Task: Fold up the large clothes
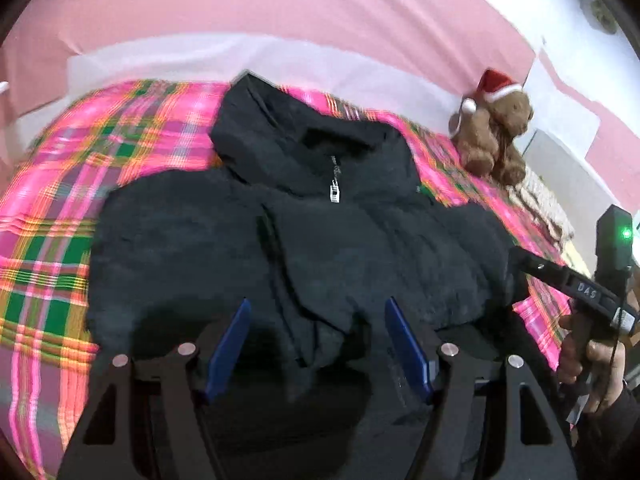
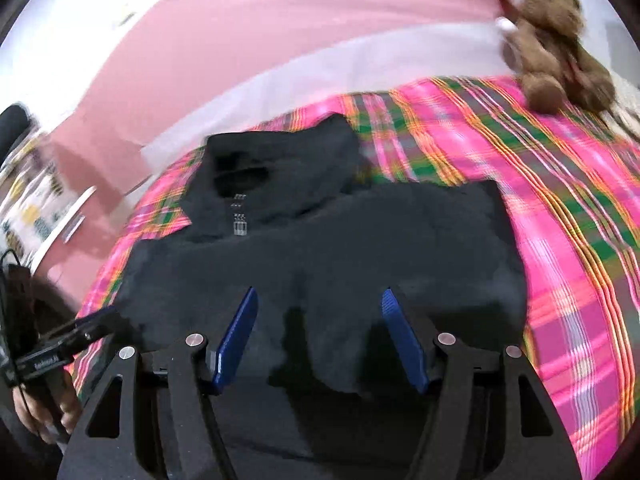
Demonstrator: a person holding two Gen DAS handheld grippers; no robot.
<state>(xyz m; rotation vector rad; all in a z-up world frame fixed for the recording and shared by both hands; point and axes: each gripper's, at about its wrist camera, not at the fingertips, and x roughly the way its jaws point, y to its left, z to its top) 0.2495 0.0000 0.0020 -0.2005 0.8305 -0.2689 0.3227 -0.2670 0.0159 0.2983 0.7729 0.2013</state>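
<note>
A bedroom in a home is shown. A bed covered by a pink, green and orange plaid blanket (image 1: 48, 208) is set against a plain pink wall (image 1: 280, 4), with a strip of white sheet (image 1: 160, 60) seen along the bed's far edge. A brown plush teddy bear in a red and white Santa hat (image 1: 496, 132) is seated at the bed's far right corner. A black fleece zip-up jacket (image 2: 320, 248) is laid flat across the blanket.
</note>
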